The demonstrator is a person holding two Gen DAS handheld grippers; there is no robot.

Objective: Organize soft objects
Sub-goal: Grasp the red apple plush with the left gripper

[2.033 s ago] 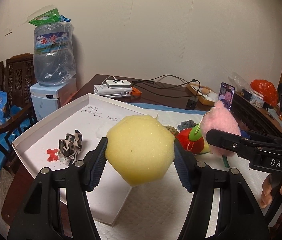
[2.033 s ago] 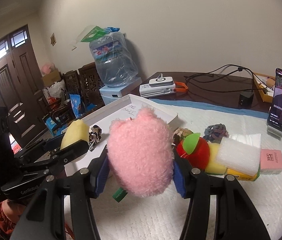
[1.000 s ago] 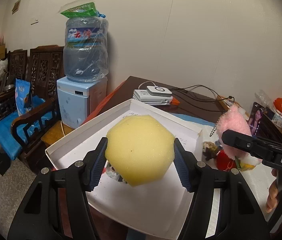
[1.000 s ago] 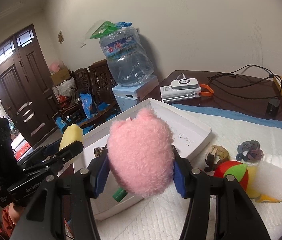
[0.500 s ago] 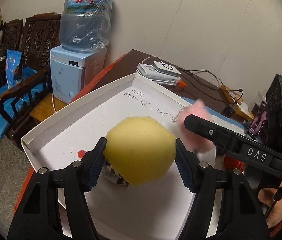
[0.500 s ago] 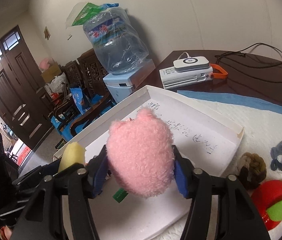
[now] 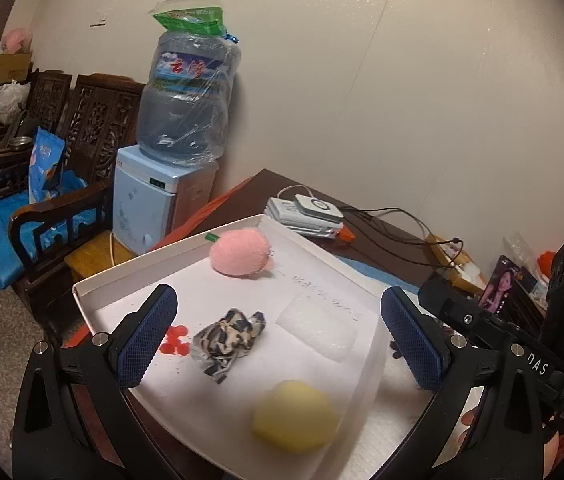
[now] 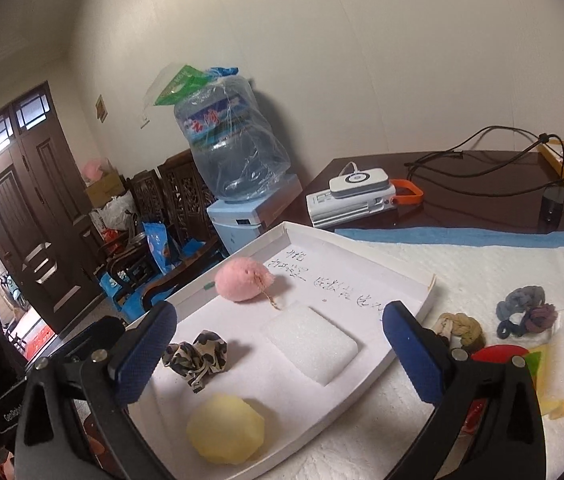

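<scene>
White padding covers the bench; both claws, left claw and right claw, now gape empty, yellow sponge and pink plush just dropped into the tray, leaving more to sort.

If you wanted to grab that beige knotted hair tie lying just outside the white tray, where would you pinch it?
Probably across the middle of the beige knotted hair tie, coming straight down from above with the right gripper. It lies low on the white mat, a soft bunched lump beside the tray wall, so a side approach looks crowded.
</scene>
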